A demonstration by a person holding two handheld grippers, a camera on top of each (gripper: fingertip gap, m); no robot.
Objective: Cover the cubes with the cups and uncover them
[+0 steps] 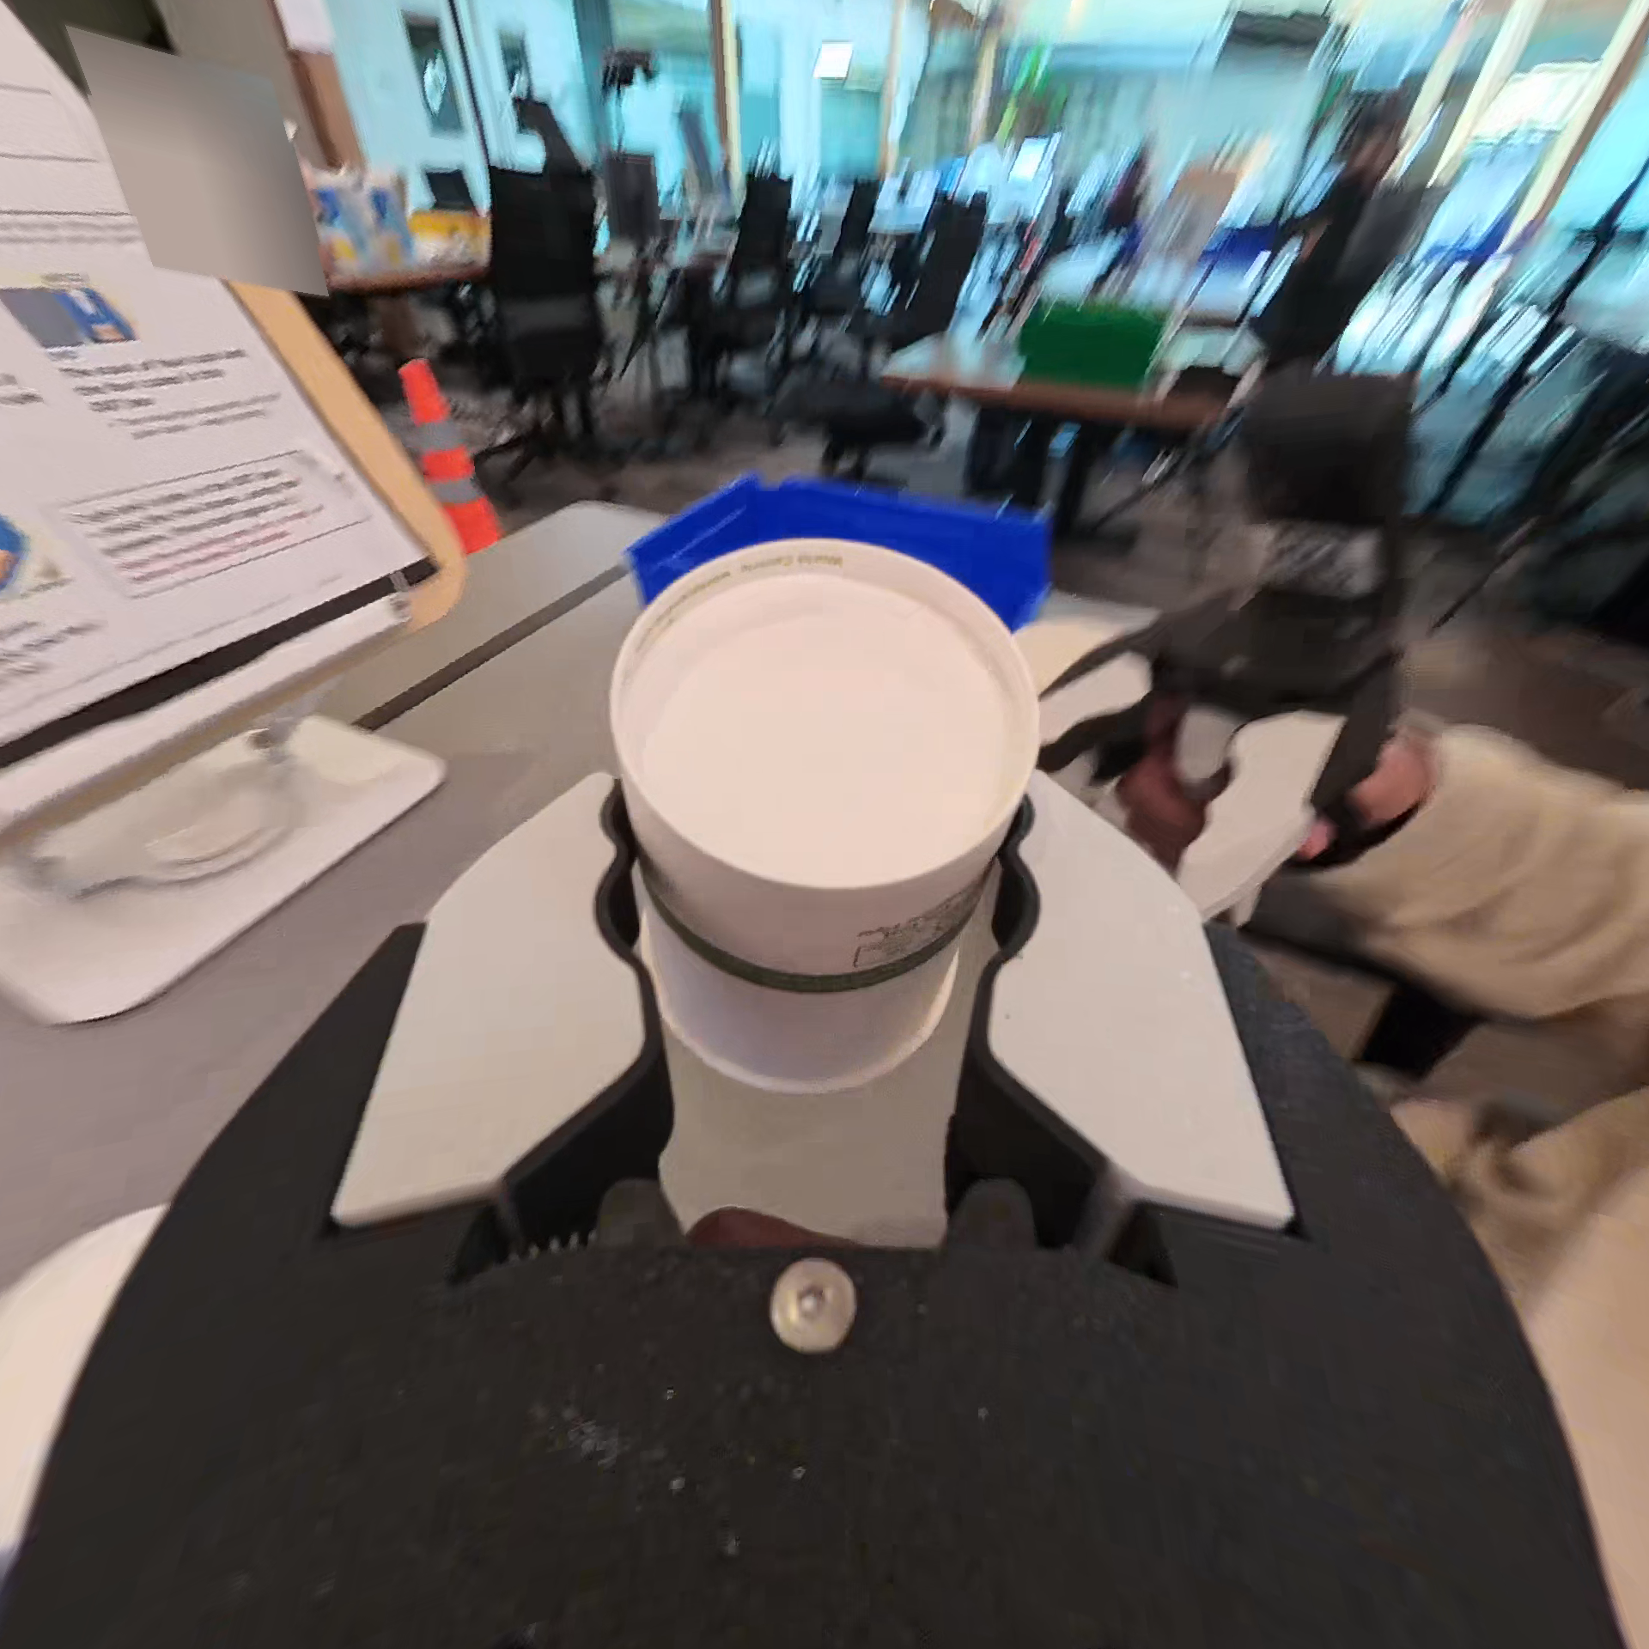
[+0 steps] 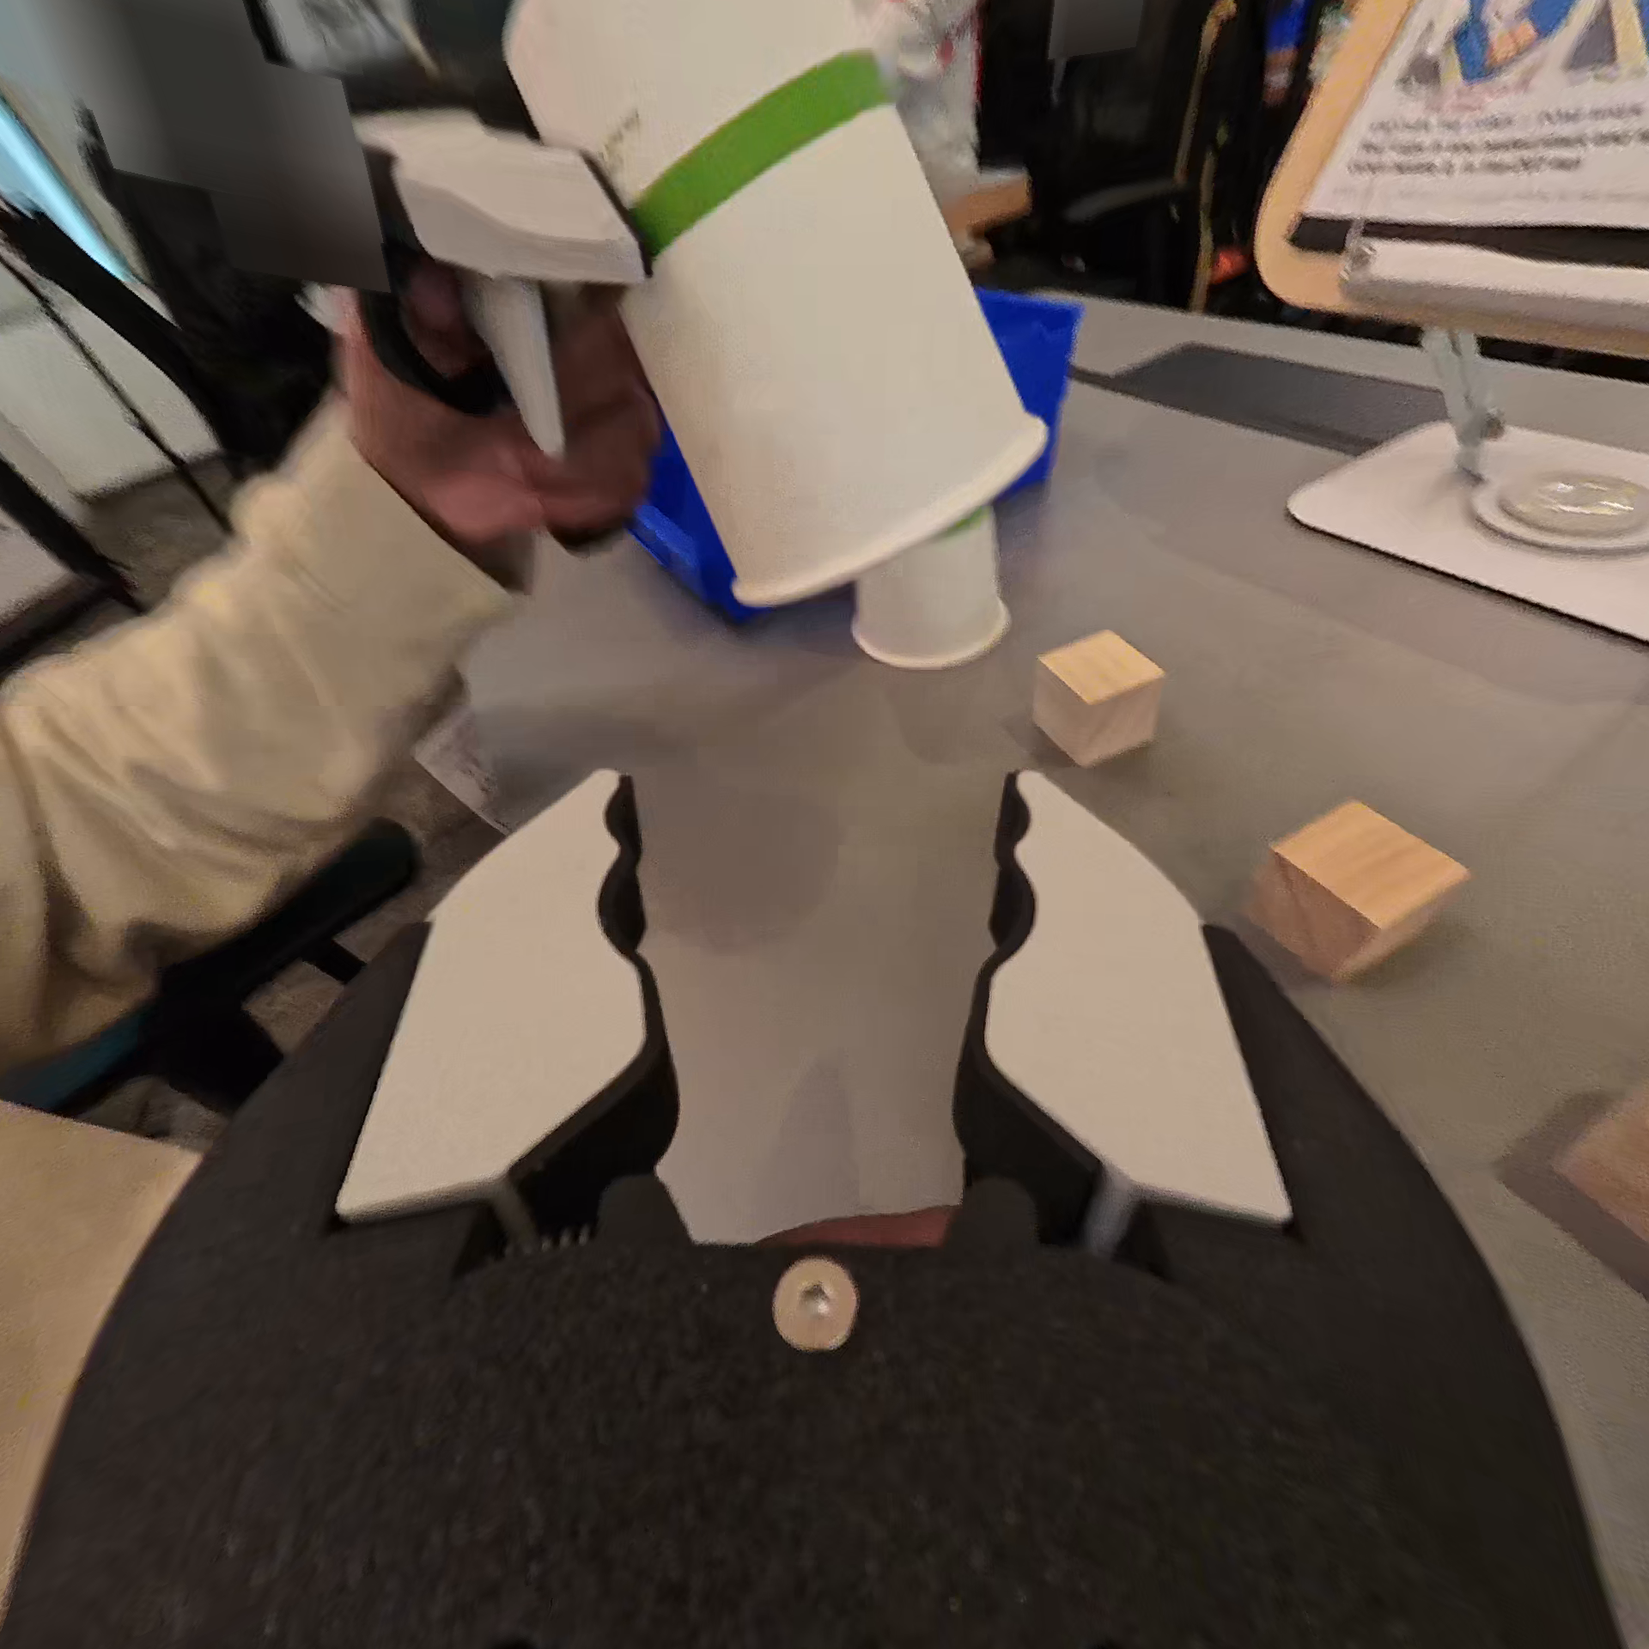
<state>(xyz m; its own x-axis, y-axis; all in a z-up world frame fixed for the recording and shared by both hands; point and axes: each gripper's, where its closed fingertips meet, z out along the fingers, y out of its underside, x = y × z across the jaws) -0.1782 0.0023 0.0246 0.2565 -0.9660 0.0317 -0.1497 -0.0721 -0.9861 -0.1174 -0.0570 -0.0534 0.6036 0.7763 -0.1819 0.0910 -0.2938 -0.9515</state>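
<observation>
My left gripper [image 1: 821, 857] is shut on a white paper cup with a green band [image 1: 821, 767], held upside down with its base towards the camera. In the right wrist view this cup [image 2: 803, 357] hangs tilted above the grey table [image 2: 803, 892], mouth down. A second white cup [image 2: 932, 607] stands upside down on the table just behind it. Two bare wooden cubes [image 2: 1099, 696] [image 2: 1356, 888] lie to the right of it. A third wooden block [image 2: 1606, 1169] is blurred at the right edge. My right gripper [image 2: 816, 803] is open and empty, low over the table.
A blue bin [image 2: 1026, 357] stands at the table's far side behind the cups. A document stand with a white base [image 2: 1472, 500] is at the far right and also shows in the left wrist view [image 1: 178, 803]. The person's cream sleeve [image 2: 223, 714] reaches in from the left.
</observation>
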